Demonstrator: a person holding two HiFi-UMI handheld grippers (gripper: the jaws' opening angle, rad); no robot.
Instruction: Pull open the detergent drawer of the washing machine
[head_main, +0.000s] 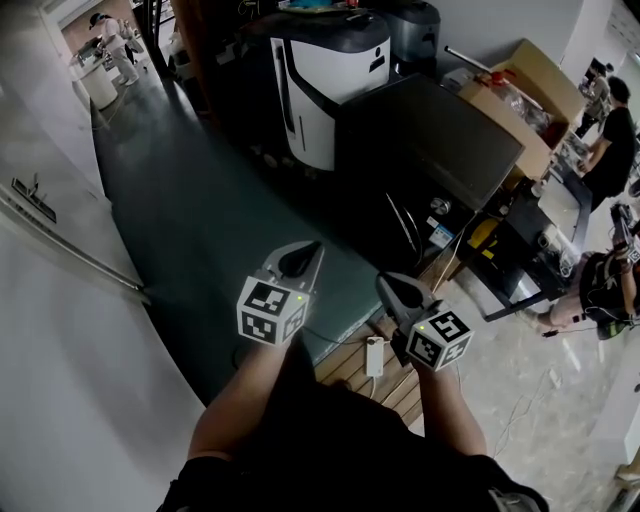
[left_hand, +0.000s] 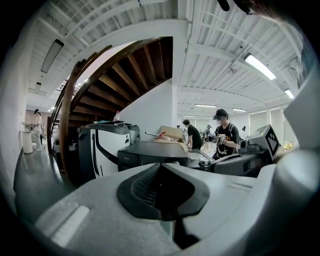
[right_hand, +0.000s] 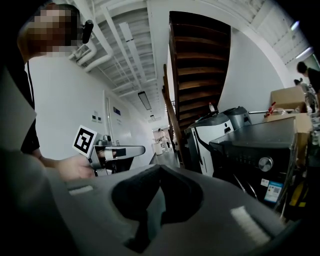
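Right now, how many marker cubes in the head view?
2. One cube on the left claw, low centre; a second cube on the right claw. Any farther off are too small to tell.

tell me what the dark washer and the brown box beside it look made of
Dark washer: likely painted sheet metal, satin black; its flat top shows a dull sheen. Could be plastic panels.
Brown box: cardboard, matte tan, with open folded flaps.

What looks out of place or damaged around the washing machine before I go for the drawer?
Nothing looks damaged or spilled. The washing machine stands square, and its front panel looks flush in the right gripper view. The only untidy thing is a white power strip lying loose on the floor in front of the machine.
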